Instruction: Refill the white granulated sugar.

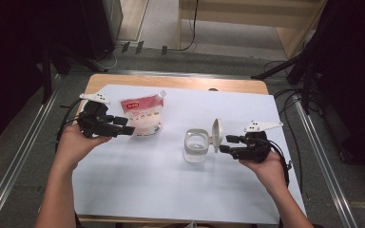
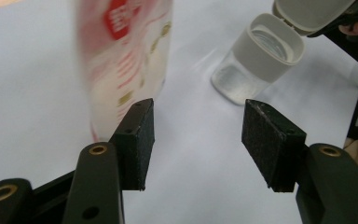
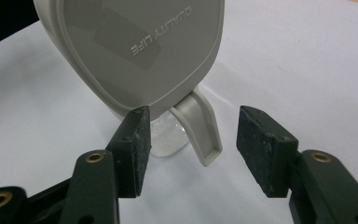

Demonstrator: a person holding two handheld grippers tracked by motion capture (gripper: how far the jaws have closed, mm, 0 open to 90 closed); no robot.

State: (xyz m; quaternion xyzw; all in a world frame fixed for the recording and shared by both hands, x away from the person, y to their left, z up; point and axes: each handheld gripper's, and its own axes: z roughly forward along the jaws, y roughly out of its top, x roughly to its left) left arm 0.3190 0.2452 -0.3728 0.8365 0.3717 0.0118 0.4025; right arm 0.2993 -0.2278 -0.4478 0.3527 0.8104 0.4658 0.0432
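A red and white pouch (image 1: 141, 115) with a corner spout stands at the left of the white sheet. My left gripper (image 1: 126, 126) is just in front of it and open. In the left gripper view the blurred pouch (image 2: 126, 60) rises just beyond the left jaw, and nothing lies between the gripper's (image 2: 198, 135) pads. A clear jar (image 1: 196, 146) with a grey collar stands mid-table, its hinged grey lid (image 1: 216, 135) flipped up. My right gripper (image 1: 226, 144) is open right behind that lid (image 3: 140, 51). The lid's tab (image 3: 203, 135) hangs between the gripper's (image 3: 191, 144) jaws, untouched.
The white sheet (image 1: 171, 190) covers a wooden table (image 1: 180, 83). Metal rails run along both sides of the table. Cables and dark stands lie on the floor beyond the far edge. The jar (image 2: 261, 60) is also in the left gripper view, at the upper right.
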